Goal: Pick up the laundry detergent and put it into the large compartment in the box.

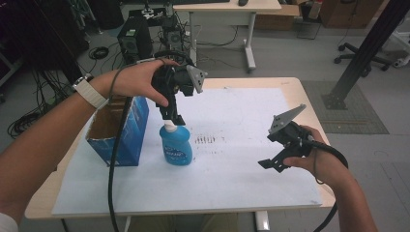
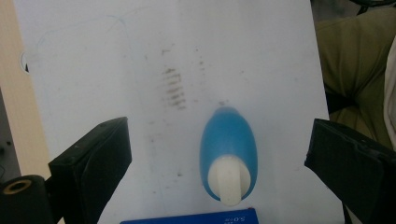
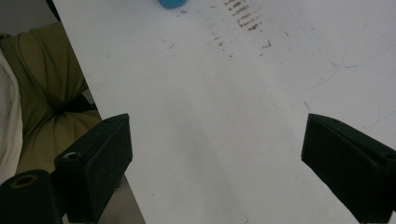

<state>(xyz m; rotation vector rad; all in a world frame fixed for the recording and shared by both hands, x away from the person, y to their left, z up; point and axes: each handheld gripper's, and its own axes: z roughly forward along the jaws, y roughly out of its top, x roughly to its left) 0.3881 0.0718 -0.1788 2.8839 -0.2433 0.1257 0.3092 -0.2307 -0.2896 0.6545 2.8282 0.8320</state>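
Note:
A blue bottle (image 1: 176,147) with a white cap stands upright on the white sheet (image 1: 232,174), just right of an open blue cardboard box (image 1: 121,133). My left gripper (image 1: 172,117) points down right above the cap. In the left gripper view its jaws stand wide open on either side of the bottle (image 2: 229,144), apart from it, and the left gripper (image 2: 219,140) holds nothing. My right gripper (image 1: 271,164) hovers over the sheet to the right, open and empty (image 3: 217,135). A bit of the bottle (image 3: 172,3) peeks in at the top of the right gripper view.
The box's rim (image 2: 191,217) shows at the bottom of the left gripper view. Dark smudges (image 1: 205,140) mark the sheet's middle. The wooden table (image 1: 290,82) ends close behind the sheet. A desk, cables and a computer case (image 1: 135,41) stand on the floor beyond.

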